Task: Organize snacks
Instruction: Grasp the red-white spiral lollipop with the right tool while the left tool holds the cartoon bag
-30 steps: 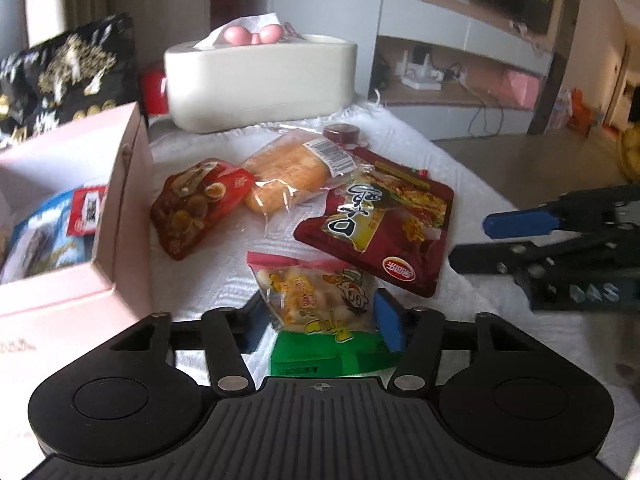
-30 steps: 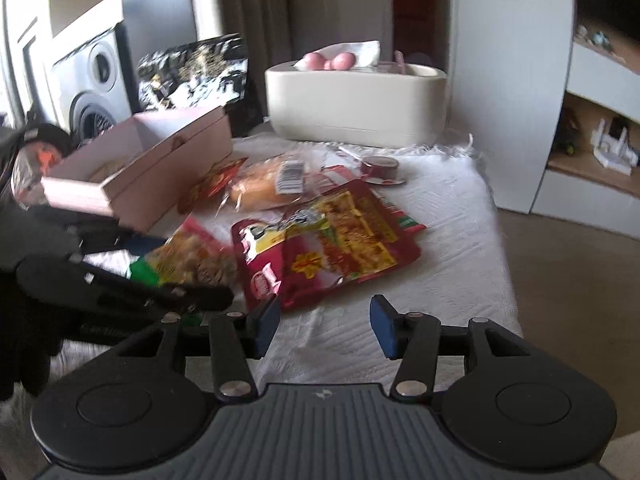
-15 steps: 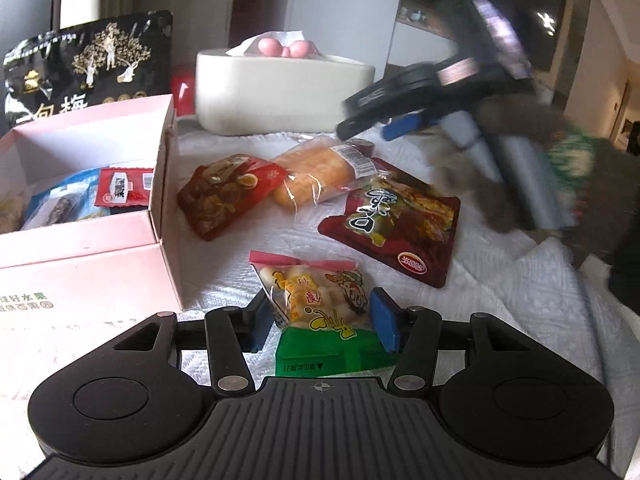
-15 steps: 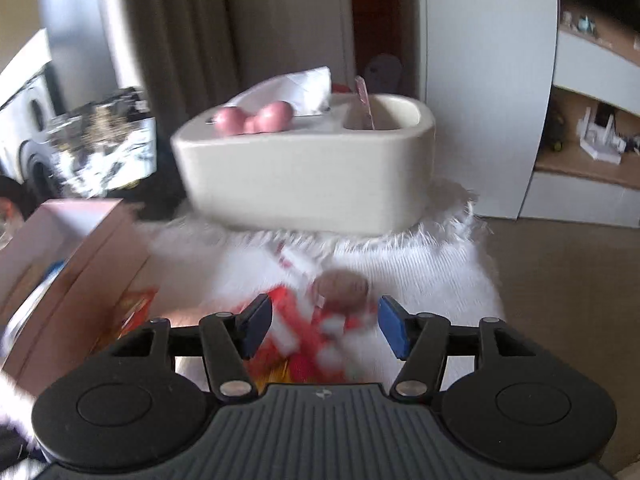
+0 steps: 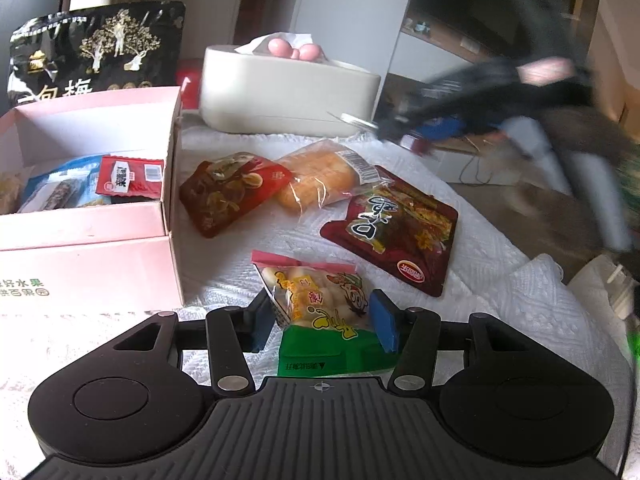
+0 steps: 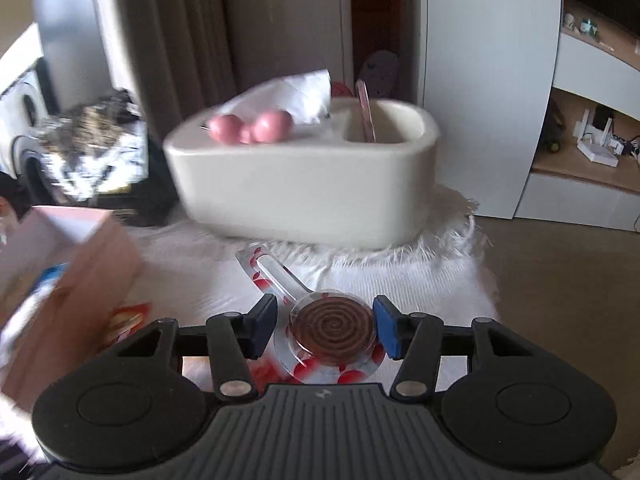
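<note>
My left gripper is shut on a yellow and green snack packet with a pink top seal, just above the white cloth. A pink box at the left holds a red sachet and blue packets. A red packet, a wrapped bun and a dark red pouch lie ahead. My right gripper straddles a brown spiral candy in a clear cherry-print wrapper. Its jaws are closing, and the pads stand at the wrapper's edges without squeezing it. From the left wrist, the right gripper is a blur at the far right.
A cream tissue holder with pink balls stands at the far end of the cloth, just beyond the candy. A black and gold bag leans behind the box. The table edge drops to the floor at the right, with shelving beyond.
My right gripper swung from the near right to the far end by the tissue holder and now has the spiral candy between its jaws. The left gripper kept its packet and shifted slightly.
</note>
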Motion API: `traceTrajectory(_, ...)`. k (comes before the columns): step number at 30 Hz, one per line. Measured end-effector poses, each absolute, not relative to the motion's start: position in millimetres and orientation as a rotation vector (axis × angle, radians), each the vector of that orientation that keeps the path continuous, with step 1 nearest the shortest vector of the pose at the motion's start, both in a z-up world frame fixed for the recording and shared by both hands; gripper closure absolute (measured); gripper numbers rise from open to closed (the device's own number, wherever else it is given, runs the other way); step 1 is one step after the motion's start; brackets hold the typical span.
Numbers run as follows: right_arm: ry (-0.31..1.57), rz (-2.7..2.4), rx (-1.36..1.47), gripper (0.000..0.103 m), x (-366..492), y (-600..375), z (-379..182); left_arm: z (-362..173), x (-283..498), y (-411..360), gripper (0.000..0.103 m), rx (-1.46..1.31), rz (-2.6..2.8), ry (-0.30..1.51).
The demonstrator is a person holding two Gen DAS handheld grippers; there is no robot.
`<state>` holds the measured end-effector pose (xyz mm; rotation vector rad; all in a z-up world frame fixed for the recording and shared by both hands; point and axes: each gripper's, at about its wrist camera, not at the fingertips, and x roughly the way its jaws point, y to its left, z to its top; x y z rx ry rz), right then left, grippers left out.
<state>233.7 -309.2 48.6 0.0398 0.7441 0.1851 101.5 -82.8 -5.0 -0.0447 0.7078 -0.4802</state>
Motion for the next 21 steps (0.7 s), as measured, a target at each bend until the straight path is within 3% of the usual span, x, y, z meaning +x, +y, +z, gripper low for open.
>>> traceTrajectory(12, 0.938, 0.298, 0.140, 0.050, 129.5, -315.4, 25.6, -4.2, 101.8, -86.0, 0.047, -0.025, -0.467, 0.712)
traceTrajectory(21, 0.783, 0.403, -0.215, 0.047, 91.7, -286.9, 23.5, -4.6, 100.4, -87.8, 0.047, -0.010, -0.461, 0.707)
